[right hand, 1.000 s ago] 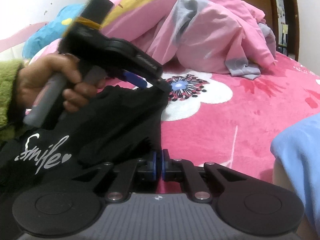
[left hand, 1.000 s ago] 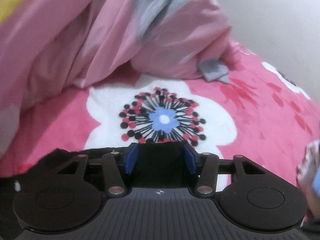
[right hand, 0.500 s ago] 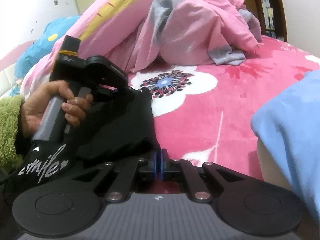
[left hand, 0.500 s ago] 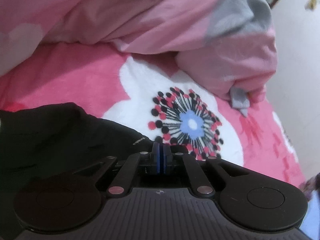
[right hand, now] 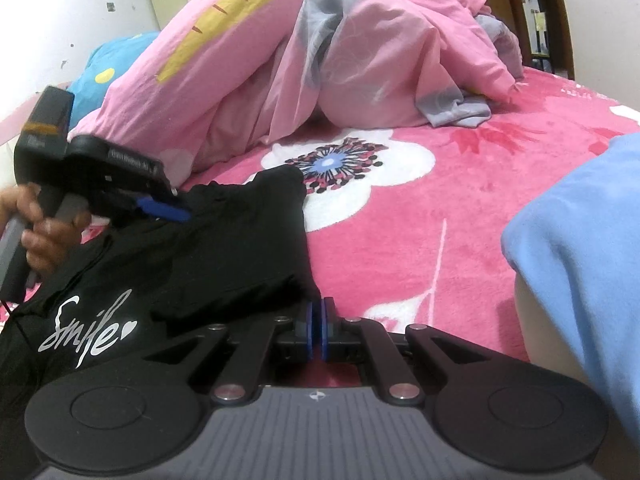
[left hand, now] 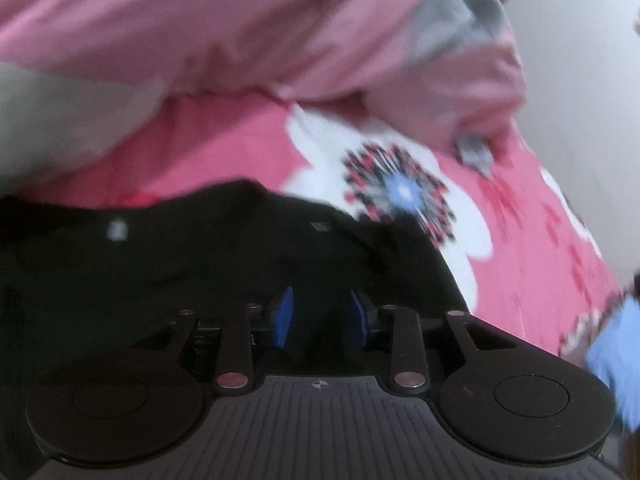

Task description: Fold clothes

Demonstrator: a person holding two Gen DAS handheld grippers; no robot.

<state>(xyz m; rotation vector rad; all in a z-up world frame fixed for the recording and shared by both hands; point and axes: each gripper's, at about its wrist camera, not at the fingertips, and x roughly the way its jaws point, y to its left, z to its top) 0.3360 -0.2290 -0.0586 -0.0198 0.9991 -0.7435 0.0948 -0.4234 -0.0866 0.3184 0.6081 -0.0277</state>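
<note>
A black shirt [right hand: 224, 248] with a white "Smile" print [right hand: 92, 328] lies folded over itself on the pink flowered blanket [right hand: 420, 220]. My left gripper [left hand: 320, 304] hovers over the shirt [left hand: 200, 260]. Its jaws are opening, the blue pads [left hand: 282, 316] stand apart and grip no cloth. The right wrist view shows that left gripper [right hand: 172, 210] in a hand [right hand: 36, 232] at the shirt's far left. My right gripper [right hand: 318, 332] is shut at the shirt's near right corner. I cannot tell whether cloth is pinched between its pads.
A bunched pink quilt [right hand: 360, 60] with a carrot print and grey patches is heaped across the back of the bed. A light-blue cloth [right hand: 580, 240] fills the right side. A blue pillow [right hand: 104, 68] lies at the far left by the white wall.
The left gripper shut half a second ago and has since parted its pads, moving left across the bed over the black shirt, which now lies flatter. The right gripper has stayed shut in place.
</note>
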